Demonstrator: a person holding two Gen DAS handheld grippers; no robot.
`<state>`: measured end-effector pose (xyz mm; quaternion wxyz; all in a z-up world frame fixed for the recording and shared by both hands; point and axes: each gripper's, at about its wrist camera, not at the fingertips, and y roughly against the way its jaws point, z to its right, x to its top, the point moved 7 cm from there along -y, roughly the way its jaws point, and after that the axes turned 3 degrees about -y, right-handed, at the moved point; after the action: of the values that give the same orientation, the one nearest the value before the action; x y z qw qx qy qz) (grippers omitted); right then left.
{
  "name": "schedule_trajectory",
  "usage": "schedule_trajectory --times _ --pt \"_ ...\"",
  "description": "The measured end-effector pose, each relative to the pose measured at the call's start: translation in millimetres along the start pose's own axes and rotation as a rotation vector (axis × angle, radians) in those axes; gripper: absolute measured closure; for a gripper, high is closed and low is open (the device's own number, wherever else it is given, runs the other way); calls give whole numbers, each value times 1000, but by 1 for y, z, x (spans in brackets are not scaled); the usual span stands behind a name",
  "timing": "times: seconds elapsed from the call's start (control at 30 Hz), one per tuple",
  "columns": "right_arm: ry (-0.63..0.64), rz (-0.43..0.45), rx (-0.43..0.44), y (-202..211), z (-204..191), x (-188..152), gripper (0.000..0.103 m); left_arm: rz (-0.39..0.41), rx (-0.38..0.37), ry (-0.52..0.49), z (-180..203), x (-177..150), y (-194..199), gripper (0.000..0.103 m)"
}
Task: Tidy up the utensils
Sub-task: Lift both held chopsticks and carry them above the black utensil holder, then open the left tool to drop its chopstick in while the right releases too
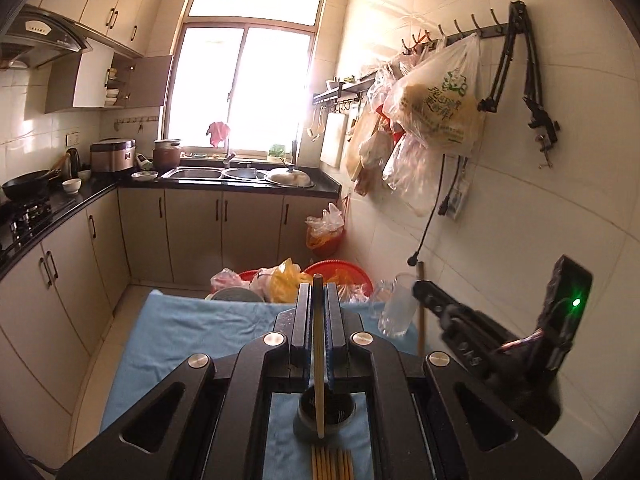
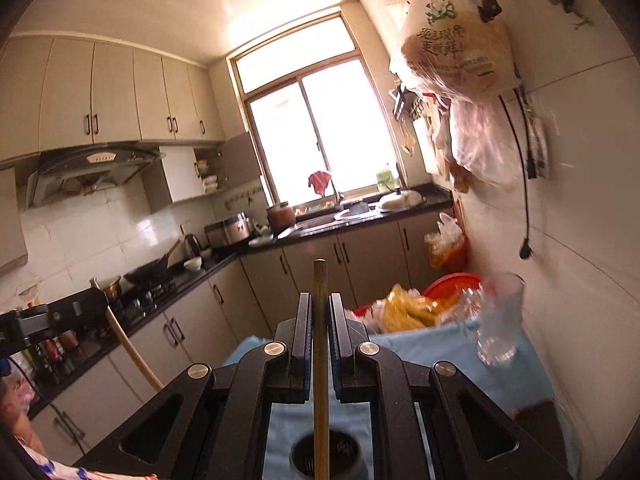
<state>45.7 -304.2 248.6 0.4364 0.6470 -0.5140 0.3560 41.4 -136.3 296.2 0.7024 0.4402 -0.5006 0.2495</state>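
While both grippers (image 1: 318, 312) (image 2: 320, 320) clamp chopsticks (image 1: 319, 360) (image 2: 321, 360) — each stands upright, lengthwise vertical.

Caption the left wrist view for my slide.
Left tool shut on a chopstick above a dark holder on blue cloth.

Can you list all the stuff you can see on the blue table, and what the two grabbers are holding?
cloth: one, light blue, covers the table
chopstick holder: one, dark round cup, on the cloth below the grippers
loose chopsticks: a bundle, tan, flat on the cloth near the cup
glass mug: one, clear, at the table's far right by the wall
plastic bags: several, yellow and clear, just past the table's far edge
red basins: two, under the bags
left gripper: shut on one pale chopstick
right gripper: shut on one brown chopstick
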Motion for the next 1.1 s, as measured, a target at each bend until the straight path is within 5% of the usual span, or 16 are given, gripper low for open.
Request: schedule_trajectory --times 0.33,0.6,0.8,0.9,1.1 --pt "-19 82 -53 -76 14 -2 95 -96 -17 13 -6 -3 -85 98" --pt "24 -38 -81 -107 23 -55 95 -229 -10 14 -7 -51 -131 98" --pt "16 -76 -91 -107 33 -67 90 -234 8 25 -12 -57 -129 89" --pt "9 -73 -92 -101 36 -62 70 -211 29 32 -17 -53 -117 73" --pt "7 -43 -85 -61 29 -41 59 -172 54 46 -29 -45 -75 70"
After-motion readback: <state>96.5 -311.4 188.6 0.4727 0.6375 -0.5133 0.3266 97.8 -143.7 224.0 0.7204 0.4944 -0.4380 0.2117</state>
